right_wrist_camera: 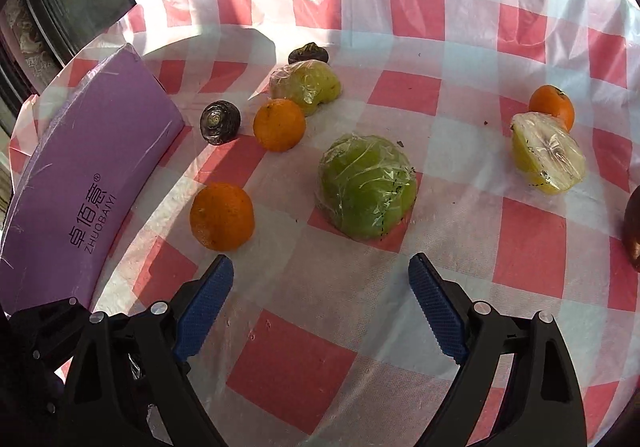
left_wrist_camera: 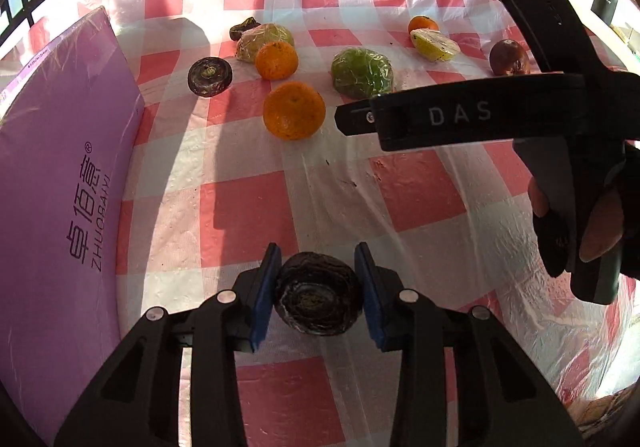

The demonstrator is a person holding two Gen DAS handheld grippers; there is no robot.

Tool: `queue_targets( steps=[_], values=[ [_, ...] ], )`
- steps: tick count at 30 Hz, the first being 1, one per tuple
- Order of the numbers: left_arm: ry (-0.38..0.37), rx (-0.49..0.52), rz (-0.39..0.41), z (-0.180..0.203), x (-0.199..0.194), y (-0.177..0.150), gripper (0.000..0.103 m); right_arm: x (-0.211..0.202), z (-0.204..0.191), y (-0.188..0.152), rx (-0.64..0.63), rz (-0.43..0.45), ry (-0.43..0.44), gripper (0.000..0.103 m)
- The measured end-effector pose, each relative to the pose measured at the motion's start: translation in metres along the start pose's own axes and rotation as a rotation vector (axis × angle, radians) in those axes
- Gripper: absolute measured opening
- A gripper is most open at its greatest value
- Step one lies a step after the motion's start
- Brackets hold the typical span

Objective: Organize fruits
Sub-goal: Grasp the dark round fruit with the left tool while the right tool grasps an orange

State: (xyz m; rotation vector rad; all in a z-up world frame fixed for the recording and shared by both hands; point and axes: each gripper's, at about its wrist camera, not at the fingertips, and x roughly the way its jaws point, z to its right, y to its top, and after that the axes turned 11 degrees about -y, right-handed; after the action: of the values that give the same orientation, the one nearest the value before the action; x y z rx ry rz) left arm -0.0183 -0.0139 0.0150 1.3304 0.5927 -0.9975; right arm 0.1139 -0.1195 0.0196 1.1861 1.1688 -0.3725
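Note:
My left gripper (left_wrist_camera: 318,259) is shut on a dark purple round fruit (left_wrist_camera: 318,299), its blue pads pressed to both sides, just above the checked cloth. My right gripper (right_wrist_camera: 320,259) stands open and holds nothing, a little short of a plastic-wrapped green apple (right_wrist_camera: 366,187). An orange (right_wrist_camera: 222,217) lies just beyond its left finger. Farther back lie a second orange (right_wrist_camera: 279,125), another dark fruit (right_wrist_camera: 220,123), a wrapped yellow-green fruit (right_wrist_camera: 306,85) and a small dark fruit (right_wrist_camera: 308,54). At the right are a wrapped cut yellow fruit (right_wrist_camera: 548,153) and a third orange (right_wrist_camera: 552,107).
A purple box (right_wrist_camera: 92,175) stands along the table's left side. The red-and-white checked plastic cloth (right_wrist_camera: 440,27) covers the table. A dark fruit (right_wrist_camera: 634,231) shows at the right edge. In the left wrist view the right gripper's black body (left_wrist_camera: 460,115) and a hand (left_wrist_camera: 600,223) reach in from the right.

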Motion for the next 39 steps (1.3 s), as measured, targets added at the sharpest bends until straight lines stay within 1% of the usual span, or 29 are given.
queue_targets(
  steps=[3,7,9,10,12,13,14,17,21,24,27,31,34,36,39],
  values=[
    [0.003,-0.006,-0.014,0.004,-0.009,-0.016,0.038,0.010,-0.028,0.012,-0.063,-0.004,0.027,0.081],
    [0.007,-0.016,-0.023,0.002,-0.014,-0.023,0.038,0.022,-0.067,0.026,-0.188,0.014,0.006,0.079],
    [0.008,-0.023,-0.023,0.000,-0.016,-0.024,0.038,0.026,-0.086,0.028,-0.268,0.034,-0.052,0.067],
    [0.008,-0.024,-0.024,-0.001,-0.016,-0.025,0.038,0.026,-0.091,0.028,-0.288,0.045,-0.065,0.059],
    [0.002,-0.024,-0.027,0.000,-0.018,-0.027,0.038,0.023,-0.094,0.028,-0.278,0.048,-0.074,0.049],
    [-0.002,-0.020,-0.028,0.000,-0.019,-0.028,0.038,0.021,-0.092,0.026,-0.267,0.051,-0.080,0.047],
    [-0.006,-0.014,-0.029,0.000,-0.020,-0.029,0.038,0.018,-0.091,0.022,-0.252,0.057,-0.084,0.041],
    [-0.024,0.003,-0.033,0.001,-0.022,-0.031,0.038,0.005,-0.066,0.002,-0.189,0.047,-0.082,0.041],
    [-0.064,0.041,-0.044,0.003,-0.021,-0.031,0.038,-0.021,-0.030,-0.033,-0.077,0.012,-0.122,0.041],
    [-0.118,0.081,-0.062,0.008,-0.021,-0.029,0.038,-0.037,-0.008,-0.061,-0.007,-0.024,-0.160,0.041],
    [-0.196,0.132,-0.073,0.014,-0.024,-0.024,0.038,-0.057,0.002,-0.085,0.046,-0.051,-0.214,0.041],
    [-0.298,0.234,-0.056,0.027,-0.038,-0.014,0.038,-0.087,0.009,-0.109,0.180,-0.056,-0.281,0.041],
    [-0.363,0.289,-0.019,0.031,-0.061,-0.006,0.038,-0.109,0.009,-0.123,0.308,-0.044,-0.313,0.041],
    [-0.391,0.312,0.012,0.030,-0.077,-0.003,0.038,-0.121,0.001,-0.127,0.363,-0.030,-0.330,0.041],
    [-0.427,0.312,0.063,0.019,-0.107,0.000,0.038,-0.137,-0.016,-0.126,0.398,0.005,-0.353,0.041]
  ],
)
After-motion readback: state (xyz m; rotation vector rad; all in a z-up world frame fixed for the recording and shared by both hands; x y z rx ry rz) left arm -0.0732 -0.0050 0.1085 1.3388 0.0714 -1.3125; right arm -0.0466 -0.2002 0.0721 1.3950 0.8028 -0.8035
